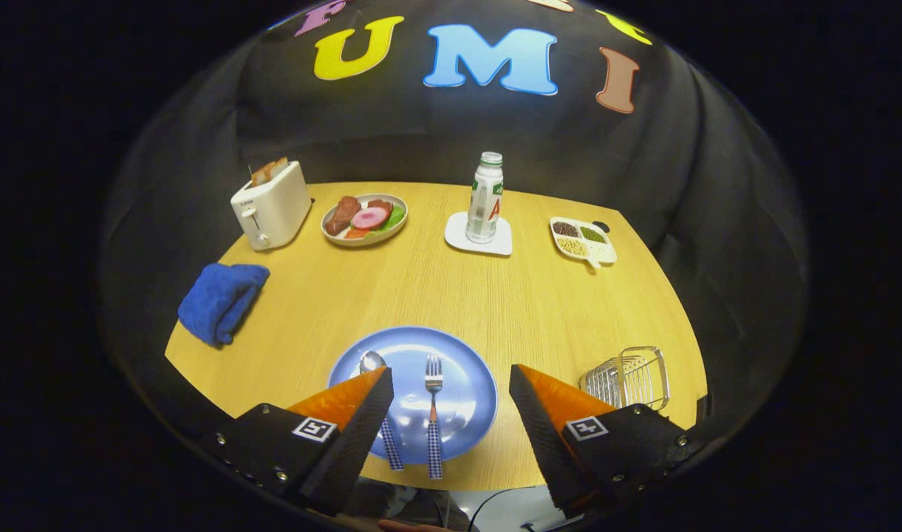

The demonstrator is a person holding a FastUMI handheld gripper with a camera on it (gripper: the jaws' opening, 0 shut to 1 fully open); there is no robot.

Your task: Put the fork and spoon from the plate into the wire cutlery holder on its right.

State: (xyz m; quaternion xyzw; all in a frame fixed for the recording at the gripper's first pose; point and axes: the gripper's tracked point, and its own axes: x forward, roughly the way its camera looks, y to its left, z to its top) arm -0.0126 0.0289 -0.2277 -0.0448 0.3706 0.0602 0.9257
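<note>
The hand-held gripper (451, 403) was held above the near edge of the wooden table (495, 295) with its fingers spread wide and nothing between them. The blue plate (465, 369) lay directly ahead, at 12 o'clock from the fingers and spanning most of the gap between them.

The fork (434, 414) rested on the plate near the centre of that gap, its long axis running from 6 o'clock to 12 o'clock: checked handle toward the gripper, tines pointing away. The spoon (380, 403) lay just beside it at 9 o'clock, roughly parallel, bowl away, its shaft partly hidden behind one finger.

The wire cutlery holder (628, 378) stood off the plate at about 3 o'clock from it, just beyond the other finger.

Judgement: the fork was the nearer and better-centred target. Because both handles ran along the line of approach, the fingers would probably close across a handle rather than along it.
</note>
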